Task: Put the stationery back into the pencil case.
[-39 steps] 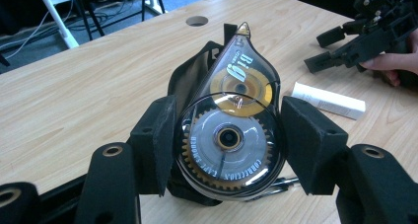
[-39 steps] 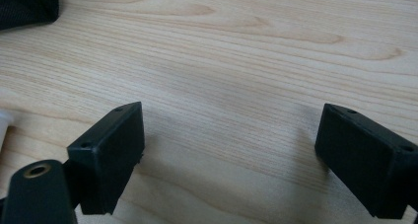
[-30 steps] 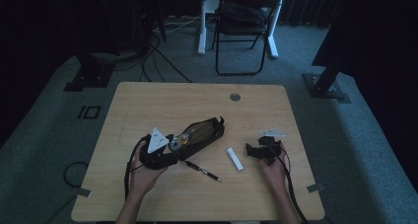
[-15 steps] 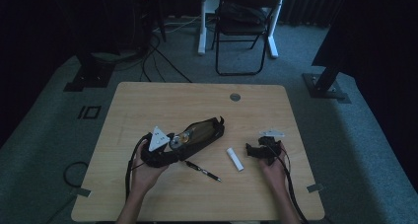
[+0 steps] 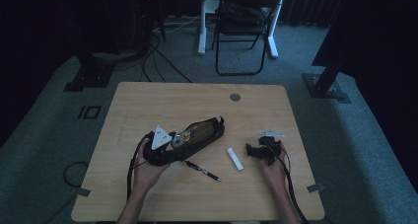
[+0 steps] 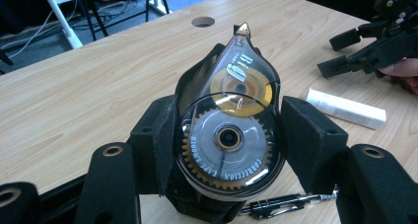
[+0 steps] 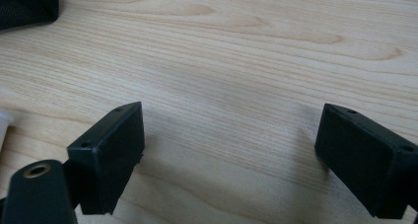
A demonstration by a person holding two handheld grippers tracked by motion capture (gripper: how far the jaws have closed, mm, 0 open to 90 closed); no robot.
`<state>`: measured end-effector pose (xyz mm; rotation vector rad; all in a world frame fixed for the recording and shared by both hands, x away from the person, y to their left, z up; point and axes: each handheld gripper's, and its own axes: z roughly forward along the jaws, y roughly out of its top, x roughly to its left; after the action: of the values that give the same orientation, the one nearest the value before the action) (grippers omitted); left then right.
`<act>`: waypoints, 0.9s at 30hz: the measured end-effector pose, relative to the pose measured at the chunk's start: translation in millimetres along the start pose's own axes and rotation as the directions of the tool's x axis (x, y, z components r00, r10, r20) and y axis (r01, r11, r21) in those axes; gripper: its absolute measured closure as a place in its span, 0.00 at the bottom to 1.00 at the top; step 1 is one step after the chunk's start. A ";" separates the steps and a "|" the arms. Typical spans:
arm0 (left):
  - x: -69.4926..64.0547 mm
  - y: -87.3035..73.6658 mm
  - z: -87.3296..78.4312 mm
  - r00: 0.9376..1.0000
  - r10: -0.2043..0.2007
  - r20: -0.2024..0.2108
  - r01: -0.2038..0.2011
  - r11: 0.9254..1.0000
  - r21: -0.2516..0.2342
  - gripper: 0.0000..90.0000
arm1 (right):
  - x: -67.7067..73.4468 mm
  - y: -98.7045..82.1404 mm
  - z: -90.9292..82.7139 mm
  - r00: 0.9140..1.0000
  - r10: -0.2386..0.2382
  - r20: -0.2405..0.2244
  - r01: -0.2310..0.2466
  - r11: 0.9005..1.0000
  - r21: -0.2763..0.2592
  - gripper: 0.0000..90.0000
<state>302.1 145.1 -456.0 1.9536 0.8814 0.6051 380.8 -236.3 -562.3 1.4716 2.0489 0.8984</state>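
Nothing much is moving since before. Left tool (image 6: 226,150) is squeezing the tape roller (image 6: 230,135) over the black case (image 5: 197,135). Right tool (image 7: 236,160) is resting wide open, holding nothing, on the bench (image 5: 162,100). Next, I think, it is going into the case.

A clear correction tape dispenser (image 6: 230,135) sits clamped between the left gripper (image 6: 229,140) pads above a wooden table (image 6: 98,86), with a black pen (image 6: 291,203) and white tube (image 6: 345,108) beyond.
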 end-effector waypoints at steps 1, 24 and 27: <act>0.2 0.1 0.8 1.000 0.000 -0.001 0.000 1.000 0.000 0.46 | 0.0 0.0 0.0 1.000 0.000 0.000 0.000 1.000 0.000 0.13; 6.4 -0.5 17.2 1.000 -0.016 -0.010 0.016 1.000 0.009 0.46 | 0.0 0.0 0.0 1.000 0.000 0.000 0.000 1.000 0.000 0.13; 7.4 -0.5 19.1 1.000 -0.018 -0.013 0.019 1.000 0.010 0.46 | 0.0 0.0 0.0 1.000 0.000 0.000 0.000 1.000 0.000 0.13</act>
<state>319.9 141.1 -465.4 1.9504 0.9113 0.6045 380.8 -236.3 -562.2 1.4717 2.0489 0.8983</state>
